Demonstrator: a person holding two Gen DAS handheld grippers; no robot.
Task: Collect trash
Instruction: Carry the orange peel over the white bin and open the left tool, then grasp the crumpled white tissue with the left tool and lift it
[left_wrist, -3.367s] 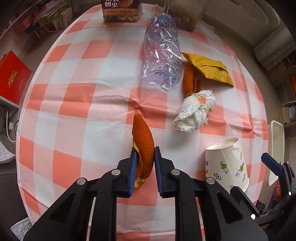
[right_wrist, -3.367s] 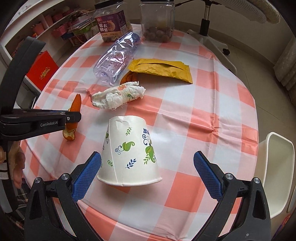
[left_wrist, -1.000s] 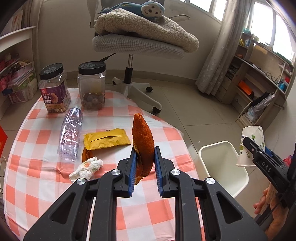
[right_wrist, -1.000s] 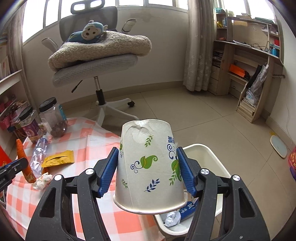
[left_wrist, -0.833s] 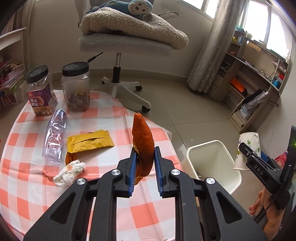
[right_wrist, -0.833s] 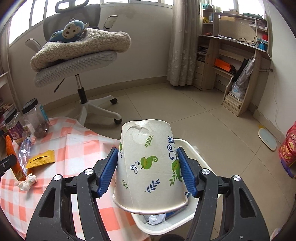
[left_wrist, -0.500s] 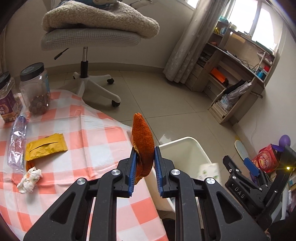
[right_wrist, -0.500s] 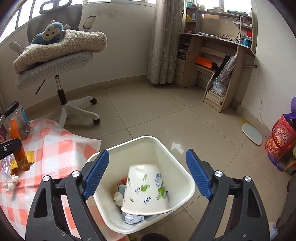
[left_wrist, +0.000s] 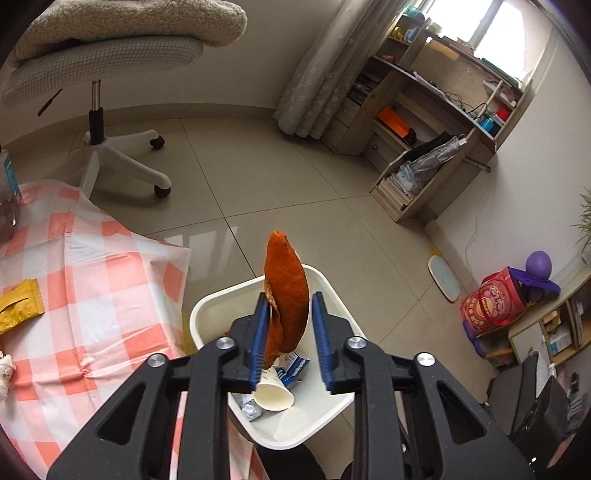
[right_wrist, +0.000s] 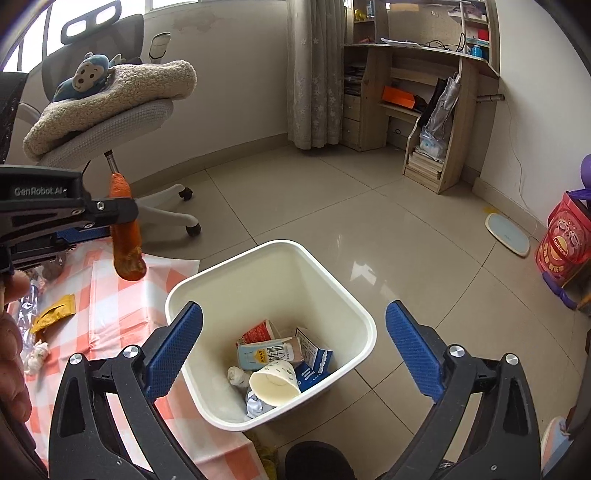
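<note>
Orange peel (left_wrist: 286, 295) stands between the left gripper (left_wrist: 290, 336) pads, which have just been parting, above the white bin (right_wrist: 354, 306). Right gripper (right_wrist: 293, 350) gapes empty; paper cup (right_wrist: 273, 384) lies inside.

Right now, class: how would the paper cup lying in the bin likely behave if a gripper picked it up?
The paper cup probably weighs little and crushes easily: its thin wall looks bent. Lying on its side atop the trash in the bin, it may roll or shift when nudged.
</note>
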